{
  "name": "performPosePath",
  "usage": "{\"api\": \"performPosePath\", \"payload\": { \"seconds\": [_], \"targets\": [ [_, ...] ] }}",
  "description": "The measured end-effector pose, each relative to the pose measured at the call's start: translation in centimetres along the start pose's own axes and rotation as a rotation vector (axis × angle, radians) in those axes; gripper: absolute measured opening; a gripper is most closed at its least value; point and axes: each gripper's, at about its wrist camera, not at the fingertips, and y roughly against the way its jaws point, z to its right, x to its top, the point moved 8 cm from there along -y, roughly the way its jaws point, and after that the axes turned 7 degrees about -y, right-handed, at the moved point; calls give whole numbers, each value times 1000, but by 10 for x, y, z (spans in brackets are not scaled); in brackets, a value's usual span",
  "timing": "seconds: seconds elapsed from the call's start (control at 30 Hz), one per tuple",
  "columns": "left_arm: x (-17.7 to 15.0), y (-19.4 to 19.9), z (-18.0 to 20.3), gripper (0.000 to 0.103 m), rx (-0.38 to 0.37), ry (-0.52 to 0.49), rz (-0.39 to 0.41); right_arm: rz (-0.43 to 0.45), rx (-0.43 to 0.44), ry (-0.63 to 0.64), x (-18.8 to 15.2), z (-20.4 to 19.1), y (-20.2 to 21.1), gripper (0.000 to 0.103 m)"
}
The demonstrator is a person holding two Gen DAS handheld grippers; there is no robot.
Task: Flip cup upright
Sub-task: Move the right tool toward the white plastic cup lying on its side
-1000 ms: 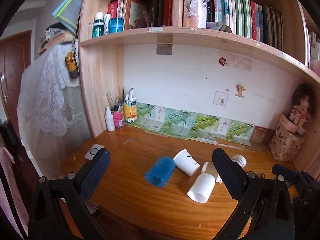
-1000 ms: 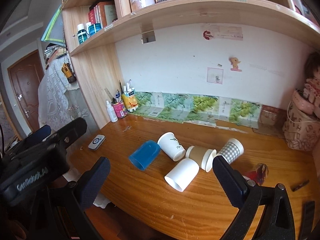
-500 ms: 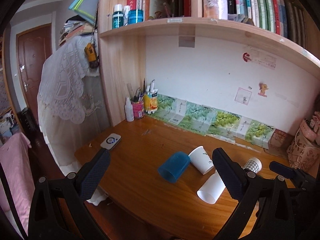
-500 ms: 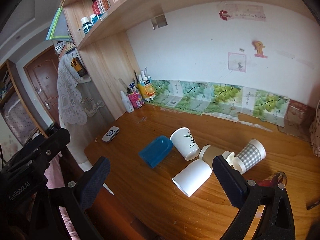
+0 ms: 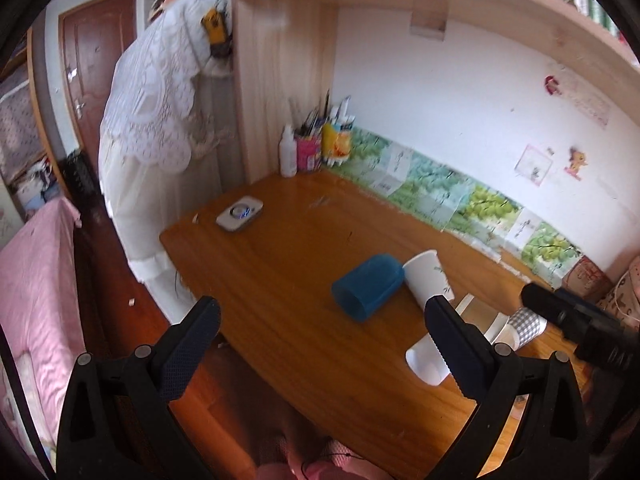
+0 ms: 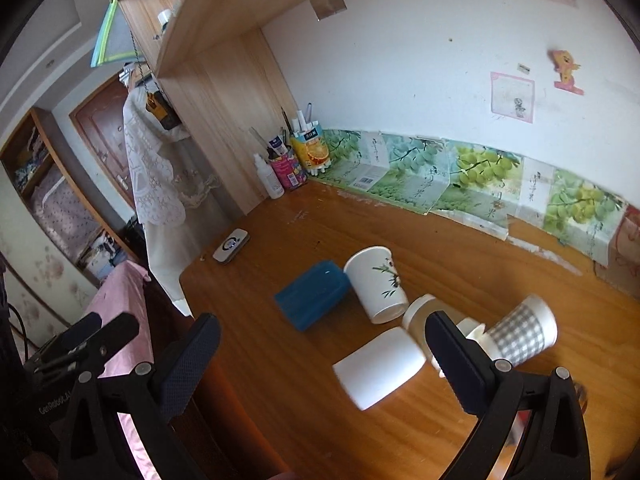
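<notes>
Lying on its side on the counter (image 6: 280, 380), touching the bamboo-print cup (image 6: 376, 284), the blue cup (image 6: 312, 300) was neared by both grippers (image 5: 320, 336) (image 6: 320, 348), fingers apart; no grasp was made yet.

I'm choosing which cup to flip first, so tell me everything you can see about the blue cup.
The blue cup is plain, opaque blue, plastic-looking, and lies on its side on the wooden desk. Its open mouth faces the desk's front edge, and its closed base points toward the wall. Its base end sits against the white leaf-printed paper cup. No gripper touches it.
</notes>
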Motion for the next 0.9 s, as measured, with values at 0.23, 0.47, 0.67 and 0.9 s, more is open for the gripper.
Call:
{"api": "performPosePath", "payload": {
  "seconds": [0.23,0.47,0.67,0.9],
  "targets": [
    [-15,-14,5,102,-5,8,-92,-52,7,137,17,19,-21,102],
    [-21,-31,15,102,-47,-1,-181,-109,57,432,15,15,-52,100],
    [-26,-47,37,102,-147,-37,-252,-206,115,617,6,9,-74,98],
    [-35,-68,46,101,-302,43,-362,-273,141,859,-5,9,-95,98]
  ]
}}
